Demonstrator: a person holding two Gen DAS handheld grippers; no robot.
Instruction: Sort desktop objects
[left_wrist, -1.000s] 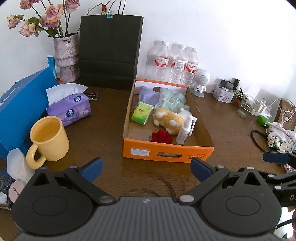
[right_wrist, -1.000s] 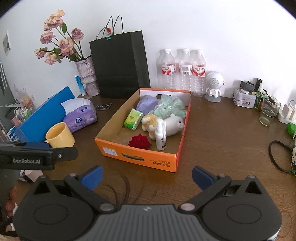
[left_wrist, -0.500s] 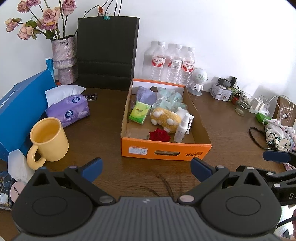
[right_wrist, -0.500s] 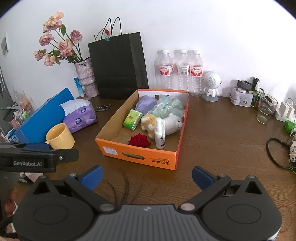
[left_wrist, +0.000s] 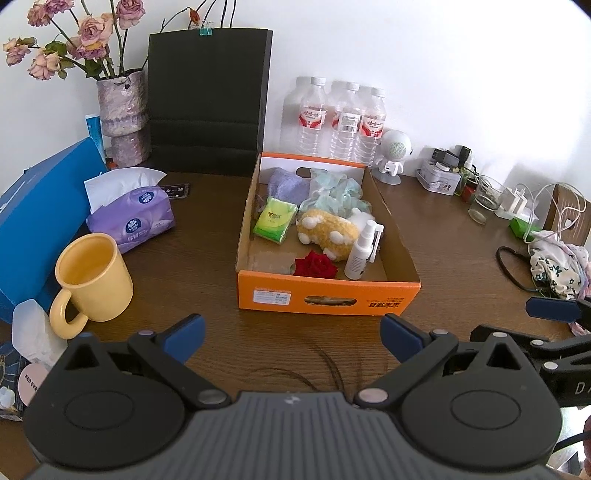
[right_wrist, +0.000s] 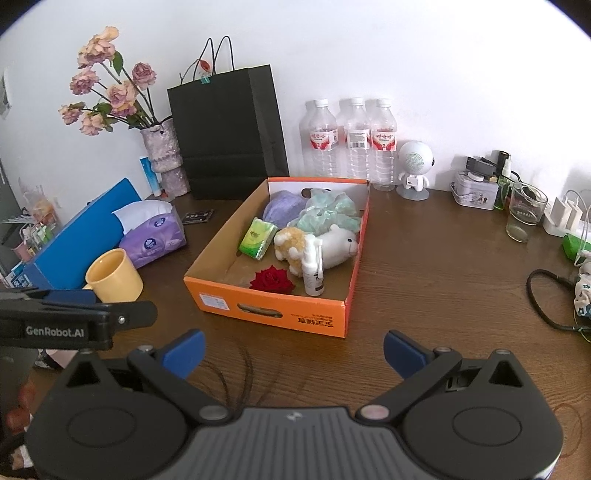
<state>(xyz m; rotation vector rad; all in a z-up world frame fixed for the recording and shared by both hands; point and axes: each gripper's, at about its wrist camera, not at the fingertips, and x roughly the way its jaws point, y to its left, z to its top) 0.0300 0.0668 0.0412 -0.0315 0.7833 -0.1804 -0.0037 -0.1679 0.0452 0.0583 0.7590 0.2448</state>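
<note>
Orange box just ahead of both grippers, left and right, jaws spread wide, empty.

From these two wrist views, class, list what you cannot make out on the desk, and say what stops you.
- Orange box, left wrist view: the floor behind its front wall is hidden.
- Purple item in the box, both views: partly covered by the green packet; identity unclear.
- Bottle labels: print too small.
- Blue box, left wrist view: cut off by the frame edge.
- Floral cloth: cut off at right.
</note>
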